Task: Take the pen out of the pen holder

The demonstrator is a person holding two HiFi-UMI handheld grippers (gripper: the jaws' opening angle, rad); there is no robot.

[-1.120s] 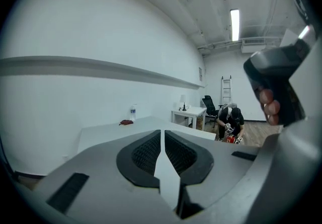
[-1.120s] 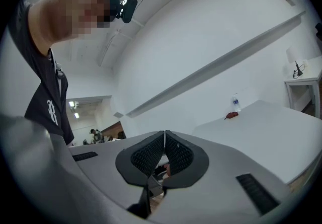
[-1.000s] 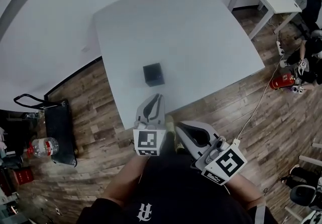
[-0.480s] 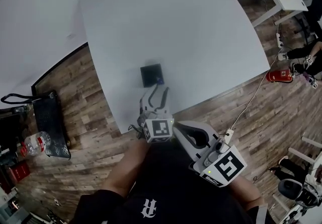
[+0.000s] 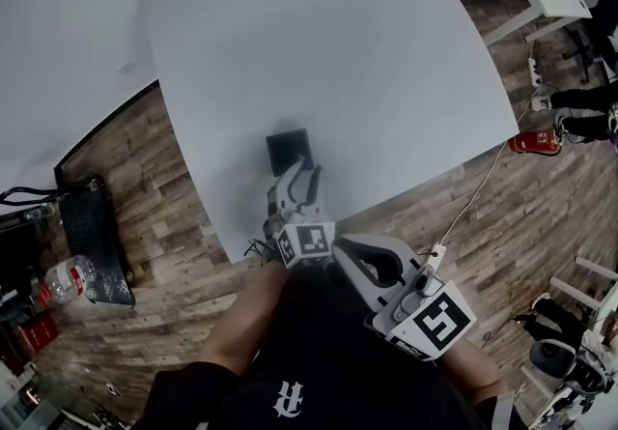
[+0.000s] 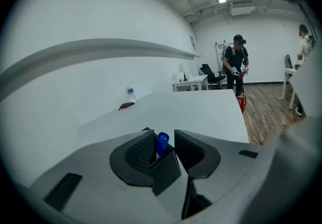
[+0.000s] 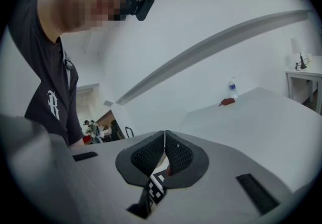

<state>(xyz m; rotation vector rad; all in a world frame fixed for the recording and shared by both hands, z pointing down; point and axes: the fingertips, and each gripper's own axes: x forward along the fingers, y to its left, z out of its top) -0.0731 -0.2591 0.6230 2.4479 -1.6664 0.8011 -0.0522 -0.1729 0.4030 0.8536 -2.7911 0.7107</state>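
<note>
Pen (image 6: 162,143): likely light, stiff, slick; take its blue cap, lower centre above the pen holder (image 6: 164,171), where your left gripper (image 6: 165,141) opens astride it; right gripper (image 7: 164,153) pressed together.

A water bottle (image 6: 130,92) stands near a reddish-brown object (image 6: 126,105).

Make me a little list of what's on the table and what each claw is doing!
table: white
holder: dark box near the front edge
pen: blue top, standing in the holder
left claw: opening, pen between its jaws, not gripped
right claw: shut, empty
far edge: bottle, red thing
</note>
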